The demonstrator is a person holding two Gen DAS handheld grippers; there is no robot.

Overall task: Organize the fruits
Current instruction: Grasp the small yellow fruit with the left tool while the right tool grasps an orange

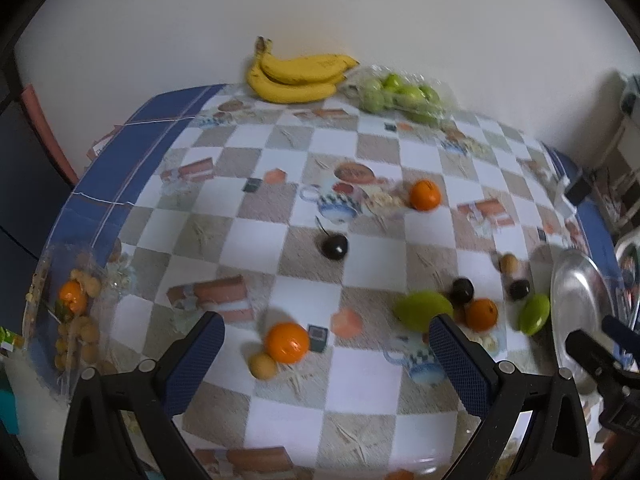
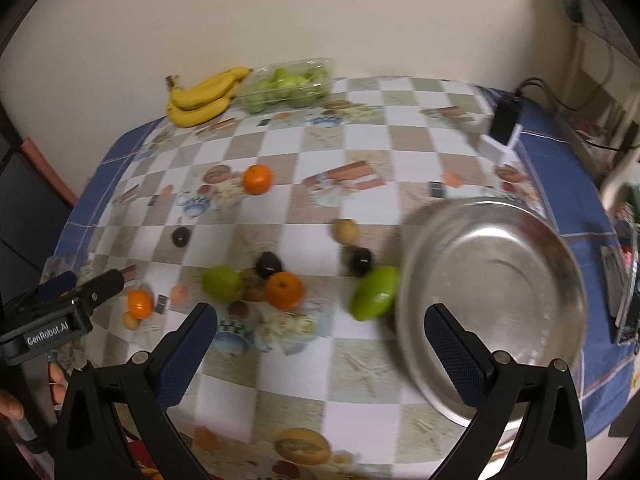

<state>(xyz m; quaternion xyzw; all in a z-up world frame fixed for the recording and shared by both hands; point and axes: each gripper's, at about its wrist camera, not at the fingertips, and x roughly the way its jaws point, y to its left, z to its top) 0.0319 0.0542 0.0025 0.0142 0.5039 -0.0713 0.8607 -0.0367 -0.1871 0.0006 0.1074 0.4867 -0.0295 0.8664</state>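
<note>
Both the left gripper point(image 1: 326, 354) and right gripper point(image 2: 320, 344) are seen with fingers spread wide and nothing held. A round silver metal bowl point(image 2: 492, 304) stands on the checked worktop point(image 2: 360, 364). Just left of the bowl lies a green oval fruit point(image 2: 375, 293); further left, oranges, dark plums and another green fruit are scattered. Yellow bananas point(image 2: 202, 98) lie well beyond the bowl, by the wall.
</note>
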